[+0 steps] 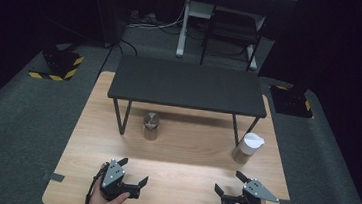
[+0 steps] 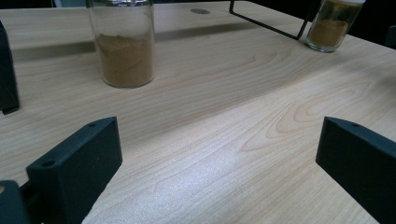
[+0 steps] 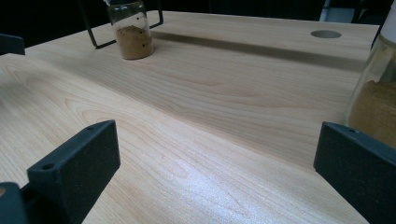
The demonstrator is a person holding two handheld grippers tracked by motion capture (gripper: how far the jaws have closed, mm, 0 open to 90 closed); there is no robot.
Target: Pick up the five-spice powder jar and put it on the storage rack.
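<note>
Two glass jars of brown powder stand on the wooden table (image 1: 176, 182). The silver-lidded jar (image 1: 151, 126) (image 2: 126, 46) (image 3: 133, 32) is under the front edge of a black shelf (image 1: 185, 85), near its left leg. The white-lidded jar (image 1: 248, 147) (image 2: 334, 23) (image 3: 378, 98) stands by the shelf's right leg. My left gripper (image 1: 134, 170) (image 2: 219, 158) rests low near the table's front left, open, nothing between its jaws. My right gripper (image 1: 227, 182) (image 3: 217, 158) rests at the front right, open and empty, the white-lidded jar just beyond its right jaw.
The black shelf stands on thin wire legs (image 2: 271, 25) across the back half of the table. A round cable hole (image 3: 325, 33) sits in the tabletop under it. Bare wood lies between the grippers and the jars. Dark floor and a desk frame (image 1: 222, 20) lie beyond.
</note>
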